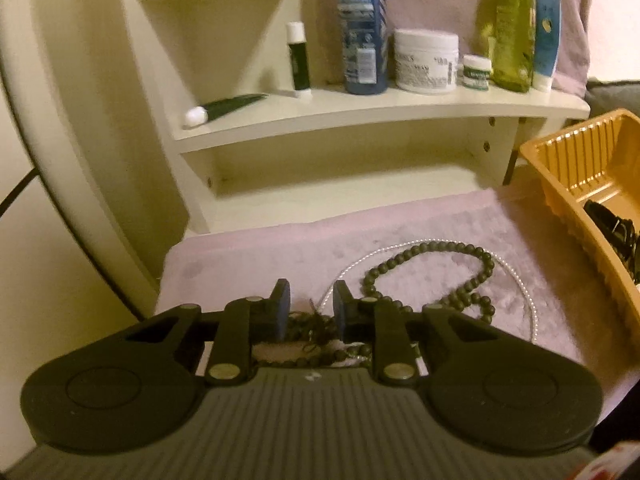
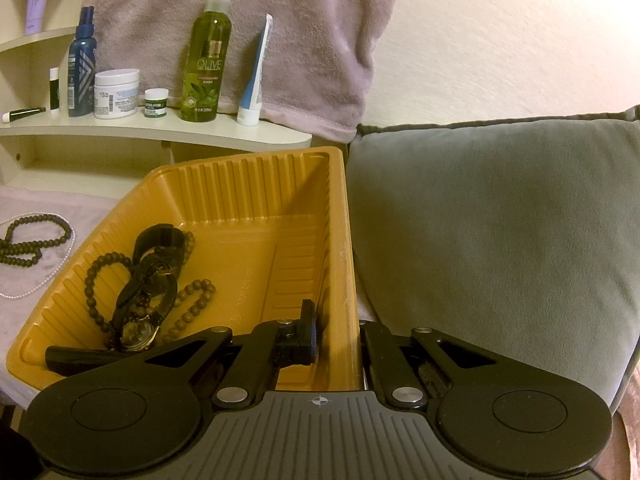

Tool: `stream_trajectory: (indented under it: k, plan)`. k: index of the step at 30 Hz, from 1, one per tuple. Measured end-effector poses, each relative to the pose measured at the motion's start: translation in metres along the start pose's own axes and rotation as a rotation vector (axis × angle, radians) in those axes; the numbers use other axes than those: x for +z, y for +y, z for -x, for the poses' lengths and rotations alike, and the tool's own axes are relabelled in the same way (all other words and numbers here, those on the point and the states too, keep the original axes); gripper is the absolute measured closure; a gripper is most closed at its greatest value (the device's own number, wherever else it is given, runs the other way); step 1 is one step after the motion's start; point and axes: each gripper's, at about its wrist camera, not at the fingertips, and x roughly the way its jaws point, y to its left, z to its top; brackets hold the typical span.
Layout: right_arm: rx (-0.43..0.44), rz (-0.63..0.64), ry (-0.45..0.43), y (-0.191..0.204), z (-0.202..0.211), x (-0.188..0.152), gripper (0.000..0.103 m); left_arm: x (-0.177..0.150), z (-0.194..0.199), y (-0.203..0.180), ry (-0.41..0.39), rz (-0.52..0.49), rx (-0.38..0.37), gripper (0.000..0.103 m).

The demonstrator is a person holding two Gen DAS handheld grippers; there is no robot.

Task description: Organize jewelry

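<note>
A dark bead necklace [image 1: 432,276] lies looped on a pink towel [image 1: 248,256], crossed by a thin pearl strand [image 1: 528,300]. My left gripper [image 1: 309,307] is open just above the towel, with part of the bead necklace and a dark tassel between its fingers. An orange ribbed tray [image 2: 256,184] stands to the right and holds a watch [image 2: 138,330], dark straps and bead bracelets [image 2: 192,300]. My right gripper [image 2: 334,336] is shut on the tray's right wall; one finger is inside the tray, the other is hidden outside. The necklace [image 2: 36,236] also shows in the right wrist view.
A cream shelf [image 1: 360,110] behind the towel carries a blue bottle [image 1: 362,28], a white jar [image 1: 426,60], a green olive bottle [image 2: 206,56] and tubes. A grey cushion [image 2: 500,240] sits against the tray's right side. The tray [image 1: 576,172] lies right of the necklace.
</note>
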Motion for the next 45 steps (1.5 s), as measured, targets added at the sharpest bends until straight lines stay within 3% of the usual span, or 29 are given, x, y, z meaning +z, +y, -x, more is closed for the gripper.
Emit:
stream_trajectory:
  k: [9, 21, 33, 45]
  plan:
    - [-0.002, -0.001, 0.009, -0.001, -0.002, -0.001, 0.097, 0.015, -0.037, -0.012, 0.131, -0.127, -0.061, 0.087]
    - [-0.003, -0.005, 0.013, -0.001, -0.003, 0.000, 0.097, 0.024, -0.051, -0.008, 0.207, -0.122, -0.105, 0.101]
    - [-0.003, -0.006, 0.009, -0.001, -0.003, 0.000, 0.097, 0.067, 0.012, -0.001, 0.002, -0.092, -0.122, 0.101]
    - [-0.001, -0.007, -0.001, 0.001, 0.000, 0.001, 0.097, 0.114, 0.077, -0.034, -0.179, -0.126, -0.196, 0.101]
